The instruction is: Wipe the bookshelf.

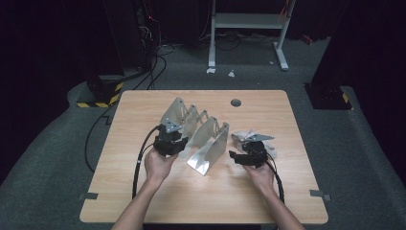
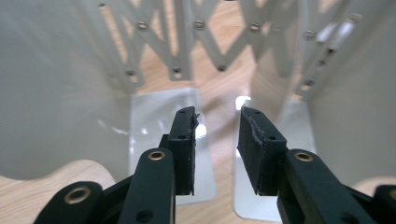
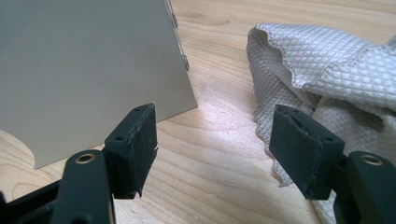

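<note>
The wooden table [image 1: 201, 191] carries a folding metal rack [image 1: 198, 132] at its middle, its plates joined by a riveted scissor lattice that the left gripper view shows close up [image 2: 196, 46]. Just right of the rack lies a crumpled grey cloth [image 1: 253, 136], whose quilted weave shows in the right gripper view [image 3: 336, 65]. The left gripper [image 2: 217, 135] sits between two rack plates, jaws slightly apart, gripping nothing. The right gripper [image 3: 212, 140] hovers between rack and cloth, jaws spread wide, empty.
</note>
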The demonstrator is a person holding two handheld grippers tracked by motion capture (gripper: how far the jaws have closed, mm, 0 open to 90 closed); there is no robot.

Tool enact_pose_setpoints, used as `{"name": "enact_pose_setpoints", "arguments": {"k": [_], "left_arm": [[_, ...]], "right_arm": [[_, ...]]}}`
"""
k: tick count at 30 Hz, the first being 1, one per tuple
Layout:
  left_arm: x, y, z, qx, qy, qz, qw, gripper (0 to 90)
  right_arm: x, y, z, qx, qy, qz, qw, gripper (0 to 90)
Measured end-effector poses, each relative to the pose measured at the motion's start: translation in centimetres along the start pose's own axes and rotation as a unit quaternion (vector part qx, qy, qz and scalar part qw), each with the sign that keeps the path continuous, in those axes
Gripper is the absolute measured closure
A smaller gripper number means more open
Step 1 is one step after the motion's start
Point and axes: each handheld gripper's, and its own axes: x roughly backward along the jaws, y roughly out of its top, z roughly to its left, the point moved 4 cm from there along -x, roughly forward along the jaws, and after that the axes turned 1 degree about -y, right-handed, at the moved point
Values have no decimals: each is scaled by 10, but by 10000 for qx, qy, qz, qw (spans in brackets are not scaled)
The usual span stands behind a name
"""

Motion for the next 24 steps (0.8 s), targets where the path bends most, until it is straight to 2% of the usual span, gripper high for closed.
{"name": "enact_pose_setpoints", "arguments": {"k": [3,5,7,15,24], "left_arm": [[-4,0,-9,-69,-127,22,9999,662],[-7,2,-12,-106,-117,10,9999,680],[-9,3,-13,-69,-227,10,9997,686],[-11,5,-16,-89,-373,13,9993,746],[-19,20,-27,-177,-527,-14,9985,746]], "right_arm": [[0,0,1,52,-14,27,10000,326],[1,0,1,80,-41,30,10000,330],[2,0,1,102,-57,25,9999,332],[6,1,2,149,-60,3,9999,334],[8,0,2,161,-36,-22,9999,331]]}}
